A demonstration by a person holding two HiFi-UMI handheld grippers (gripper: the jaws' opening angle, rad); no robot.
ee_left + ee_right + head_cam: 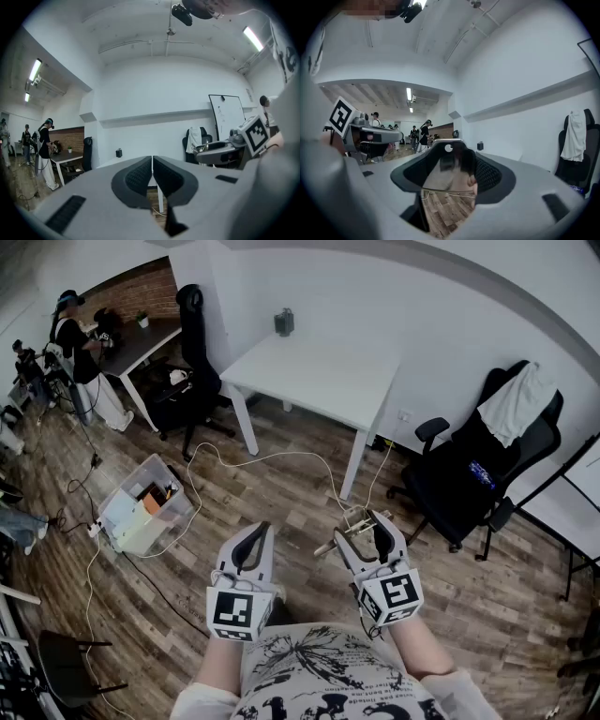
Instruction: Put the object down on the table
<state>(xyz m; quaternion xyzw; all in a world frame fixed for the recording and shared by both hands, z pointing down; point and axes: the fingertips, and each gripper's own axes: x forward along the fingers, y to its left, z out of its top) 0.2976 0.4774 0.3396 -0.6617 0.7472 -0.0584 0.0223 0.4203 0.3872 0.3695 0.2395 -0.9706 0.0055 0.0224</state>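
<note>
1. Metal fills the right gripper [364,529]: a flat, shiny metal object [445,173] sits between its jaws. They stand wide apart and press on it from both sides.
2. In the right gripper view we see the object's long axis run along the jaws, away from the camera. A round hole sits at its 12 o'clock end, close to the jaw tips.
3. In the head view those jaws point to about 12 o'clock, toward the white table [319,381]. A pale part sticks out on the jaws' 9 o'clock side, and we cannot tell what it is.
4. We find the object held in the air over the wood floor [281,507], in front of the person and well apart from the table.
5. The left gripper [152,164] has its jaws pressed together with nothing between them. In the head view it sits near the right gripper, at that gripper's 9 o'clock.
6. A clear storage bin [122,521] stands on the floor at about 10 o'clock from the left gripper. Inside it we make out an orange item and some dark items.
7. A white cable [272,457] loops over the floor between the bin and the table.
8. On the table's far edge, by the wall, stands a small dark thing [284,322].
</note>
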